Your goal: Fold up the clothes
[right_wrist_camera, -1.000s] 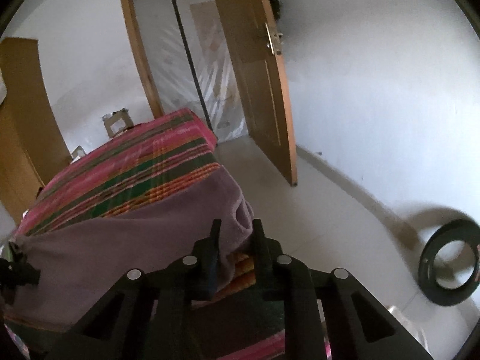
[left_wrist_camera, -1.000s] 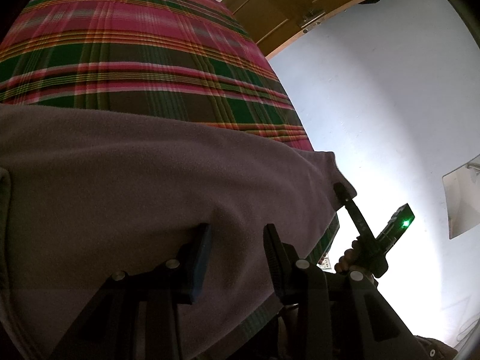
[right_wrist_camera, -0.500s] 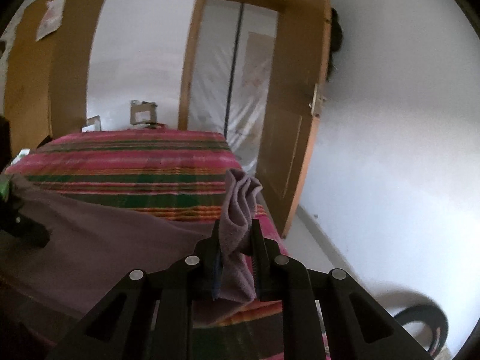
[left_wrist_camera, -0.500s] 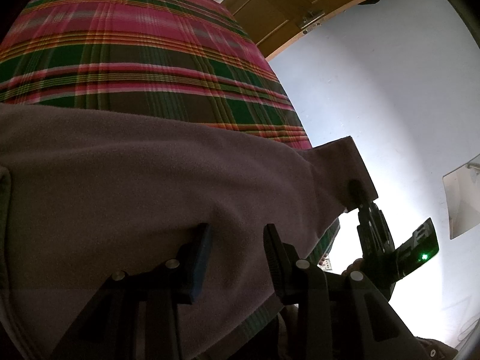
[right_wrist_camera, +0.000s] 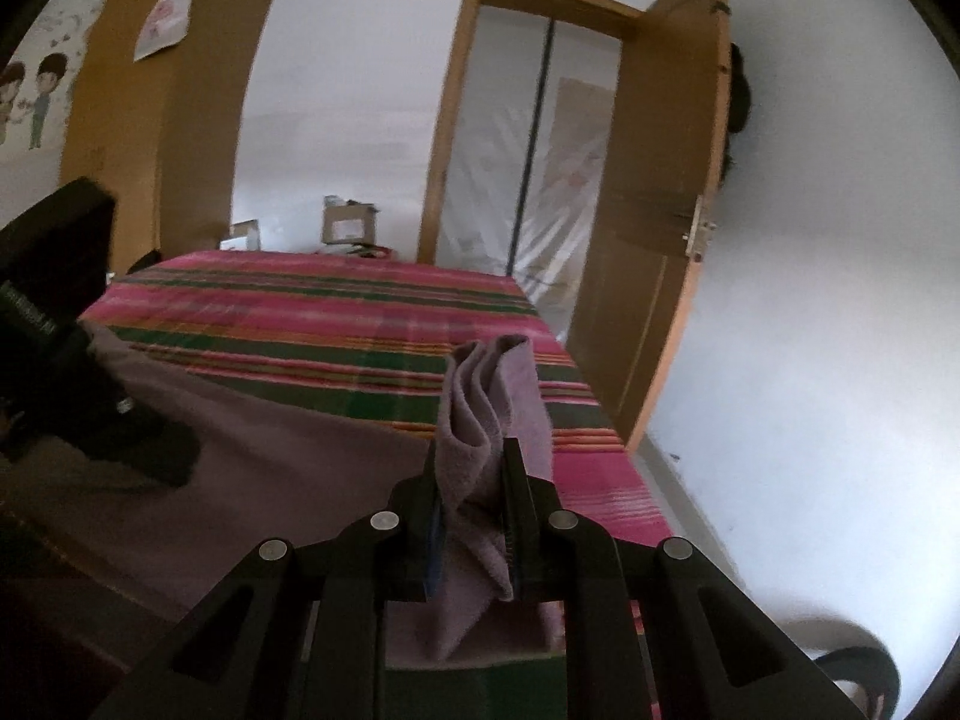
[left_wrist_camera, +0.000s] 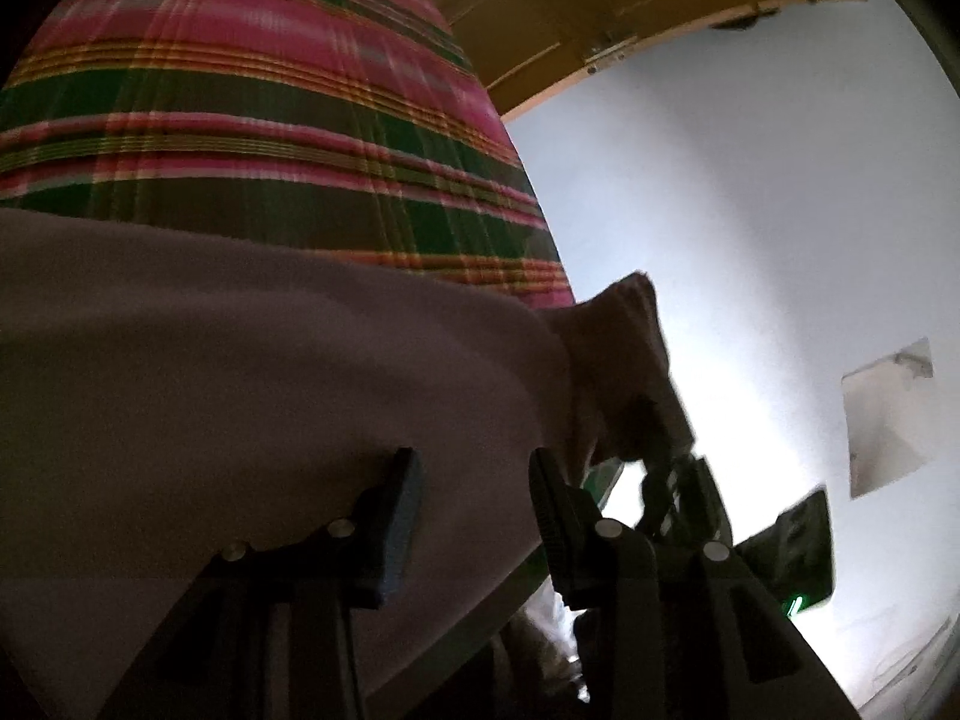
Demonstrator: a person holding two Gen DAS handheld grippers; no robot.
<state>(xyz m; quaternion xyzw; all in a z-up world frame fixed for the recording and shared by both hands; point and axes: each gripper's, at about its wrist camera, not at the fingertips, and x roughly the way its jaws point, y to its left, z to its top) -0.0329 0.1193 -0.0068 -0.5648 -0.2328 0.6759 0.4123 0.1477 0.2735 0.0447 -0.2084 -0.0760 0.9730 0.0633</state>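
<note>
A mauve garment [left_wrist_camera: 270,360] lies spread over the near part of a bed with a pink and green plaid cover [left_wrist_camera: 240,120]. My left gripper [left_wrist_camera: 474,462] sits low at the garment's near edge. Its jaws are opening, with cloth filling the gap between them and no pinch visible. My right gripper [right_wrist_camera: 473,450] is shut on a folded corner of the garment [right_wrist_camera: 486,396], which stands up above the bed. In the left wrist view that raised corner [left_wrist_camera: 624,348] and the right gripper [left_wrist_camera: 654,420] are at the bed's right edge. The left gripper [right_wrist_camera: 150,450] shows dark at the left.
An open wooden door [right_wrist_camera: 654,240] and a doorway hung with plastic sheet stand beyond the bed's right side. A tall wooden wardrobe [right_wrist_camera: 162,120] is at the back left, cardboard boxes [right_wrist_camera: 348,225] behind the bed. A dark ring [right_wrist_camera: 864,672] lies on the pale floor at right.
My right gripper has lifted the garment's corner off the bed's edge and rolled upright, carrying it nearer the left gripper. The left gripper has stayed at the near edge.
</note>
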